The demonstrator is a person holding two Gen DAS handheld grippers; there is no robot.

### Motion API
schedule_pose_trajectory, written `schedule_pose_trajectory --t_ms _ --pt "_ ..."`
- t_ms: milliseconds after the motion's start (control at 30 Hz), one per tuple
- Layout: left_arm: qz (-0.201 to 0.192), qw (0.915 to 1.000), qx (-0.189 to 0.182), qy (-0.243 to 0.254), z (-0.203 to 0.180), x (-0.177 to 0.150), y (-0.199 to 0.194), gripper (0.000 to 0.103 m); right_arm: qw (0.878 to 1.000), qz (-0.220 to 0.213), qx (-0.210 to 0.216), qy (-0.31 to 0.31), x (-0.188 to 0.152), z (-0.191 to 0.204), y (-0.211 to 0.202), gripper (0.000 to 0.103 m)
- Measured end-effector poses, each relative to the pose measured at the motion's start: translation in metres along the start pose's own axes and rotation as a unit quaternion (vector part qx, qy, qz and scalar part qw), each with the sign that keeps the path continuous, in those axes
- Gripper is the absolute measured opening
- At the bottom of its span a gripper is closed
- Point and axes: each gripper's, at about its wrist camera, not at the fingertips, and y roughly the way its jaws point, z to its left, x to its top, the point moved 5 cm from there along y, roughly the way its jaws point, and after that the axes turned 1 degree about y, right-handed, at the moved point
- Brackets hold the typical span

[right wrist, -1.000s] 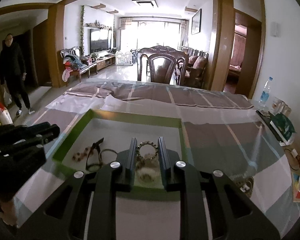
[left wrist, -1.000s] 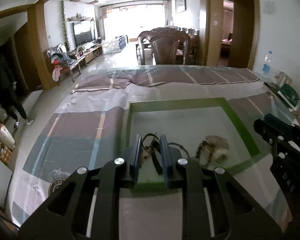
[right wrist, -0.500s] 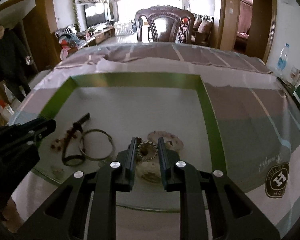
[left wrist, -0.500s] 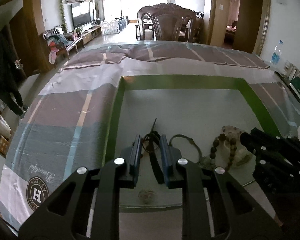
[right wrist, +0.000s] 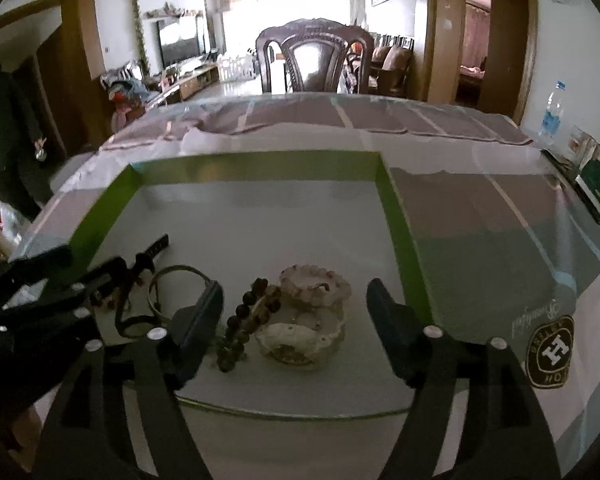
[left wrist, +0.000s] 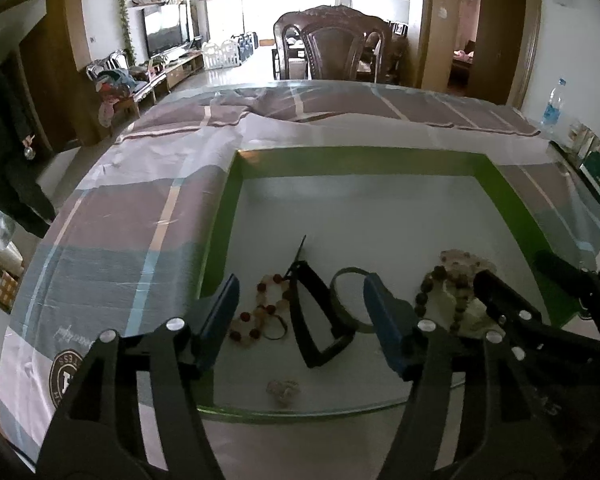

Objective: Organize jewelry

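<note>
Two grippers just opened wide, holding nothing, green-edged mat, striped tablecloth, wooden chair beyond.

Wooden chair — water bottle

Bangle partly behind claw

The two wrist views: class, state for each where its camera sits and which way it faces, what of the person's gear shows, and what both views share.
Left wrist: sits behind the left claw, looking forward and down at the black strap and red bead bracelet; its open fingers show, the right claw at the right edge.
Right wrist: sits behind the right claw, facing the pale bracelets; the left claw shows at left.
Shared: the green-edged mat, thin bangle, dark bead string, chair.
</note>
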Motion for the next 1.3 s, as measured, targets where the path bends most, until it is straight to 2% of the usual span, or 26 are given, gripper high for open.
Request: schedule_pose_trajectory --t_ms 267,467,633,800,1300 --pt "-0.025 0.9992 0.030 0.004 -0.004 -0.004 -0.018 0.073 0.999 -0.043 -0.027 -0.013 0.000 -0.005 -0.022 0.088" --pt "-0.023 0.9994 0.023 -0.010 -0.005 -0.018 -0.029 0.078 0.998 -0.044 -0.040 -0.015 -0.014 -0.010 -0.038 0.092" --pt "-0.039 0.9983 0.042 -0.014 -0.002 -0.029 -0.045 0.086 0.997 -0.056 -0.041 -0.014 -0.018 -0.015 -0.049 0.099" --pt "-0.028 0.9989 0.032 -0.020 0.001 -0.035 -0.048 0.087 0.998 -0.054 -0.034 -0.013 -0.020 -0.013 -0.051 0.099" --pt "-0.023 0.9990 0.036 -0.016 0.001 -0.038 -0.045 0.088 0.998 -0.054 -0.032 -0.014 -0.022 -0.012 -0.048 0.099"
